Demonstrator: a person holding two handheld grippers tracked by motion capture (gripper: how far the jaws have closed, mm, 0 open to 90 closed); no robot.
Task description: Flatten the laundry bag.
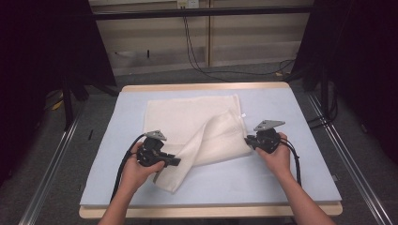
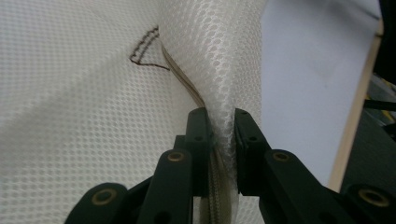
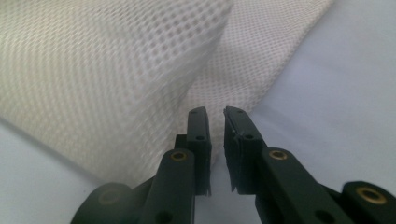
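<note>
A white mesh bag [image 1: 197, 122] lies on the pale blue mat [image 1: 263, 173], its near part folded over and raised. My left gripper [image 1: 174, 161] is at the bag's near left end, shut on the mesh and its beige zipper [image 2: 184, 79]. In the left gripper view the mesh is pinched between the tips of my left gripper [image 2: 222, 116], below a small brown stitch mark [image 2: 145, 49]. My right gripper [image 1: 250, 140] sits at the bag's right edge. In the right gripper view my right gripper [image 3: 215, 114] has its jaws a narrow gap apart with no mesh [image 3: 116, 70] between them.
The mat covers a wooden table [image 1: 211, 212] with metal rails [image 1: 51, 164] along both sides. Black cables [image 1: 197, 56] hang by the back wall. Bare mat lies in front of the bag and to its right [image 3: 336, 93].
</note>
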